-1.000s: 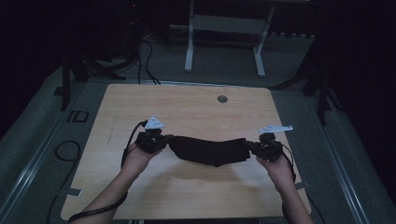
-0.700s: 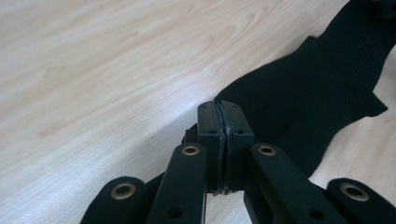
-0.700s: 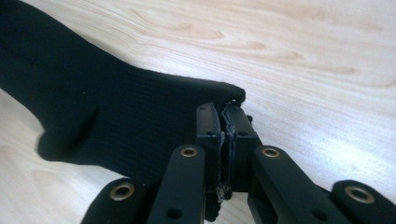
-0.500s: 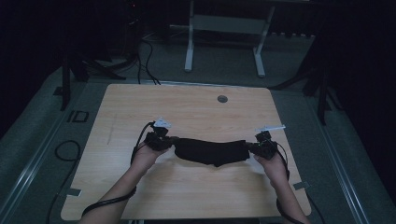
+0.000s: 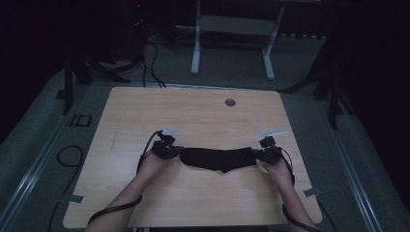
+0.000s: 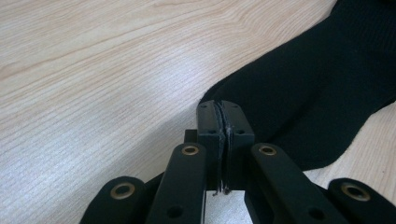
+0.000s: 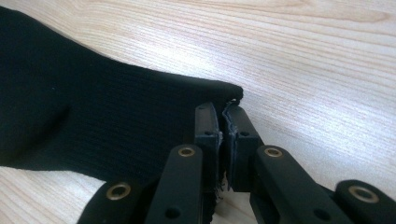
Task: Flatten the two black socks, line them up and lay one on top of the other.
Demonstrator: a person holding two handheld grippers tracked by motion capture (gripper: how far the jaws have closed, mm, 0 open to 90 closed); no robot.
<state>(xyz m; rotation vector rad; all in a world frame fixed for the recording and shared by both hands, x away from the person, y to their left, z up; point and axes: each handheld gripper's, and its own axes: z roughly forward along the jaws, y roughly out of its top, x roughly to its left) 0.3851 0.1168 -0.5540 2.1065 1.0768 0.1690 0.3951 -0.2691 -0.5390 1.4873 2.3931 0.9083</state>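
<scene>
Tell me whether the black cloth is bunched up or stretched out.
Stretched out: the black knit cloth spans lengthwise between the left tongs and right tongs, each pinching one end.

Your table (image 5: pixel 203 121) is a light wood-grain top with rounded corners; a small round grey grommet (image 5: pixel 230 102) sits at its 12 o'clock edge, slightly toward 1. Beyond that edge, at 12, you have a white metal frame (image 5: pixel 232 43) standing on grey carpet. Black cables (image 5: pixel 150 60) trail over the floor at 11, and another cable loop (image 5: pixel 67 154) lies at 9.
</scene>
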